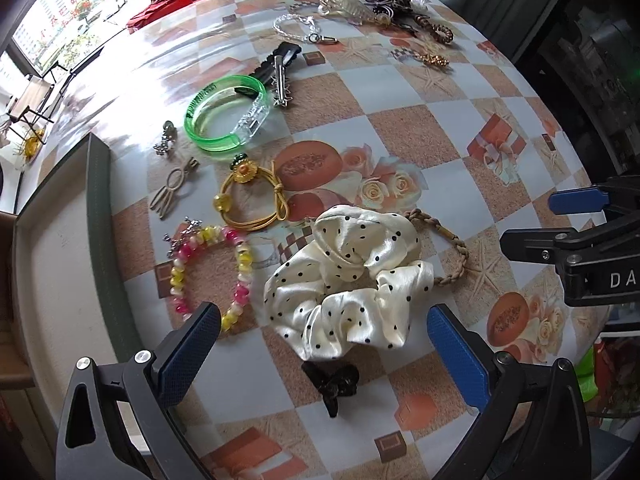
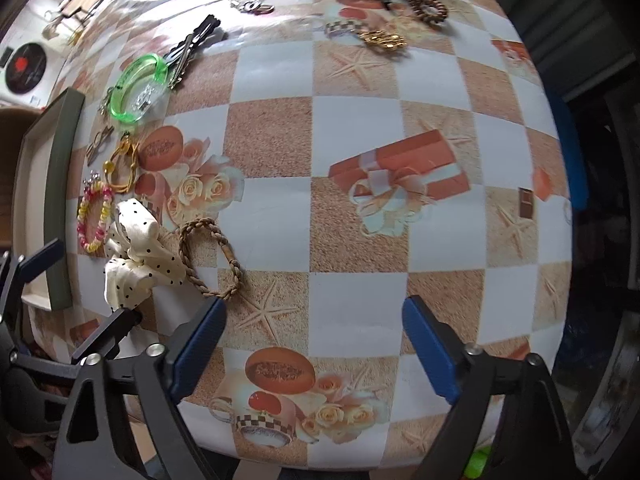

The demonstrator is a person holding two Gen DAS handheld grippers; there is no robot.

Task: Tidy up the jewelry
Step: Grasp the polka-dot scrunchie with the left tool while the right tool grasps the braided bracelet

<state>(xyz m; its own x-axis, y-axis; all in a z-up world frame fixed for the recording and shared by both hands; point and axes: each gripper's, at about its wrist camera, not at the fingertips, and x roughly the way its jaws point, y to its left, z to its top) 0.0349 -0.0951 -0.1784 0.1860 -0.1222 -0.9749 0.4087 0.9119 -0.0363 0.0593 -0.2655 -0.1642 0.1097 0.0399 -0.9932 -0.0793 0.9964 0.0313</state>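
My left claw gapes empty around the polka-dot scrunchie, lower centre; I'd descend, pinch one fold, avoiding the beaded bracelet. Right claw open, idle.

Left gripper: matte black angular arms w/ triangular cut-outs, silver round screw heads at the pivots, flat blue textured pads on the fingers. Right gripper: same build, black frame, silver screws, blue ribbed pads. Seen from the left wrist cam, the right gripper's black body has white lettering "DA" on its side, cut off by the frame edge, plus small silver bolts.
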